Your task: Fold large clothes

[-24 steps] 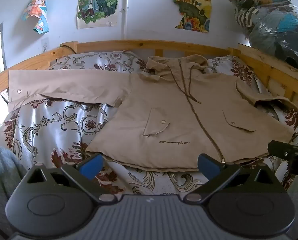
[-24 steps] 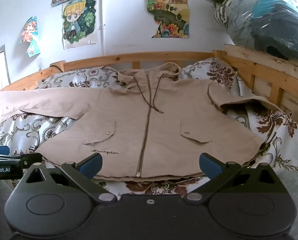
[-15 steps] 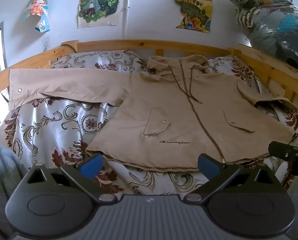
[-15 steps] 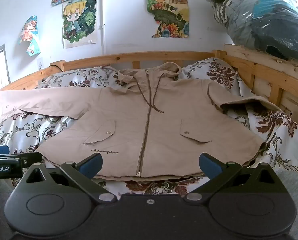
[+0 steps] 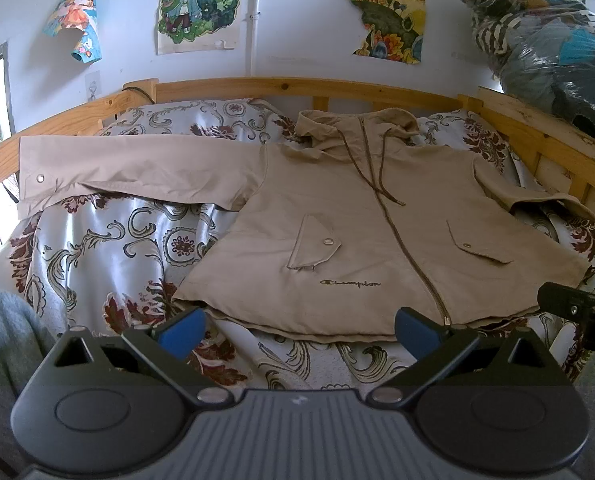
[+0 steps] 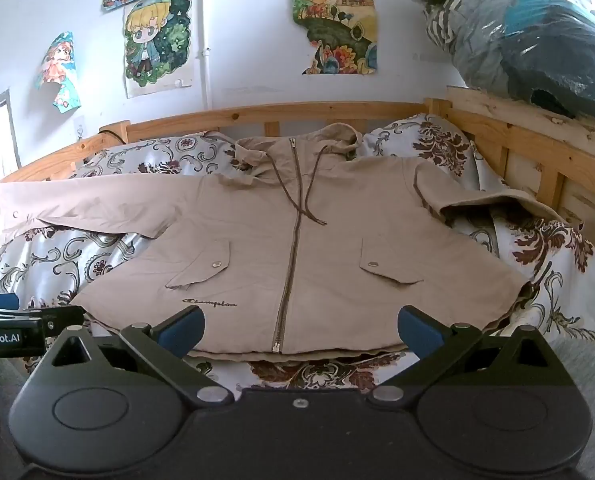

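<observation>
Opening step, by the look of it, nothing folded yet: tan hooded jacket (image 6: 297,248) spread front-up and zipped on the floral bedspread (image 5: 109,248), hood at the far rail, hem near, one sleeve (image 5: 137,168) stretched flat to the left, the other sleeve (image 6: 477,200) bent and rumpled at the right. Left gripper (image 5: 297,326) and right gripper (image 6: 299,326) both spread wide and empty, poised just short of the near hem, touching no cloth. Next, probably: reaching out to a sleeve, pinching its cuff and carrying it across the chest, with care not to drag the body askew.
</observation>
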Tool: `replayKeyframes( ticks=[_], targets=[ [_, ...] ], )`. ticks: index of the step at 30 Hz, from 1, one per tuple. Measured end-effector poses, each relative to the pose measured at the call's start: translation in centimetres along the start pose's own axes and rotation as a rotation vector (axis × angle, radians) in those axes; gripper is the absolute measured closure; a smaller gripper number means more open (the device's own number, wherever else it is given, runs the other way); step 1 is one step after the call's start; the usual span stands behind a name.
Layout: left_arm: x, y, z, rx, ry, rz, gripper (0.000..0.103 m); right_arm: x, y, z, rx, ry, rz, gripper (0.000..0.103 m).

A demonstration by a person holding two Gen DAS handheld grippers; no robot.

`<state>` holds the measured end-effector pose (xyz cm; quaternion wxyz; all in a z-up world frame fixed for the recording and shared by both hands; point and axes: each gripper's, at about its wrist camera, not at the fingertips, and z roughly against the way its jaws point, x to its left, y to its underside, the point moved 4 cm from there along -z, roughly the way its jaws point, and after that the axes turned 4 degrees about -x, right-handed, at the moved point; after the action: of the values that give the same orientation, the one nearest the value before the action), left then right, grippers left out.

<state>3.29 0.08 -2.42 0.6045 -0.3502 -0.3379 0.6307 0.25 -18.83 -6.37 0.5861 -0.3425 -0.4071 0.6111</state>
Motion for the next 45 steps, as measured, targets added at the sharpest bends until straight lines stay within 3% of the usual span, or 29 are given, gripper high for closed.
replayKeyframes(
  ticks=[45],
  targets=[
    [0.40, 0.32, -0.01, 0.006, 0.001, 0.005, 0.001, 0.06, 0.16, -0.04, 0.005, -0.002, -0.005, 0.001]
  ],
)
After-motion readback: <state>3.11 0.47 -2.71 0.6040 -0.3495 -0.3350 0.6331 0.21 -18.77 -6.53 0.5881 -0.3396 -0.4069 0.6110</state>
